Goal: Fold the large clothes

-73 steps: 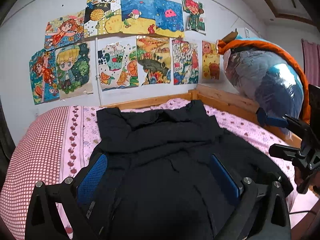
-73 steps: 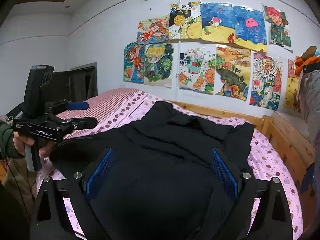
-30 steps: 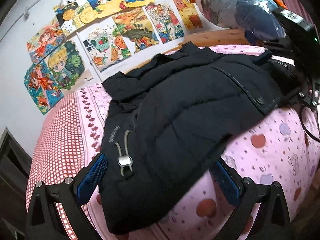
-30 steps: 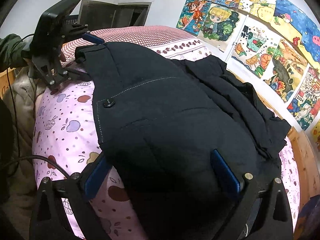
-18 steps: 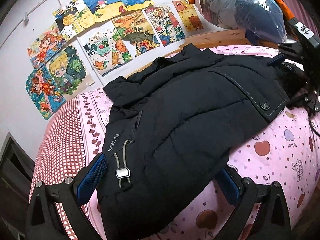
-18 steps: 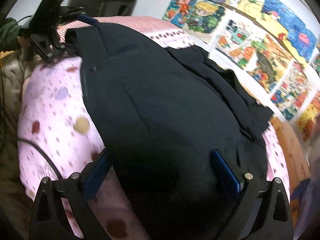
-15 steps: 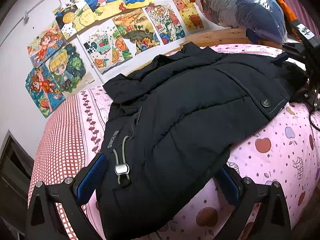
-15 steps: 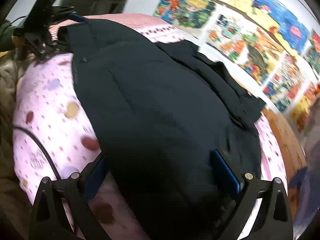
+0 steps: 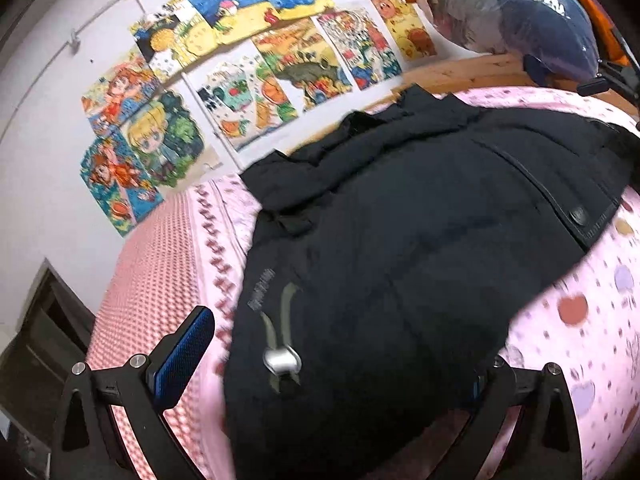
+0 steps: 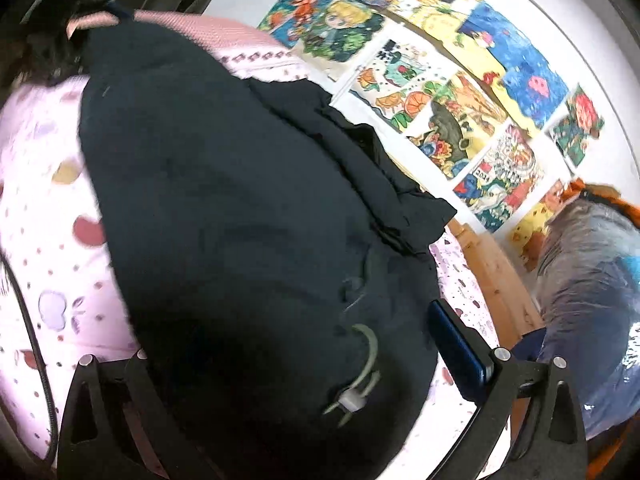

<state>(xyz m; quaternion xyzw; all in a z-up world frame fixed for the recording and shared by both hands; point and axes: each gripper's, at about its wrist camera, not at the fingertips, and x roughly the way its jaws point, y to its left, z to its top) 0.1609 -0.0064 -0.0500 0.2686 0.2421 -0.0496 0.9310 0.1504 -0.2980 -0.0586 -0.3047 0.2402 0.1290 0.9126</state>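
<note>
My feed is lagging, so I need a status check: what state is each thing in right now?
Jacket: spread flat on the bed, hem towards the grippers, front buttoned.
Toggle: lying on the hem, cord slack.
Left gripper: open, straddling the hem.
Right gripper: open, straddling the hem.
Bedsheet: flat under the jacket.

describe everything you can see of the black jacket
The black jacket is a puffy, quilted coat spread over the pink patterned bedsheet, its far end bunched toward the wall. It shows a snap button on a stitched flap and a drawcord with a silver toggle. Its near hem lies between each gripper's fingers.
</note>
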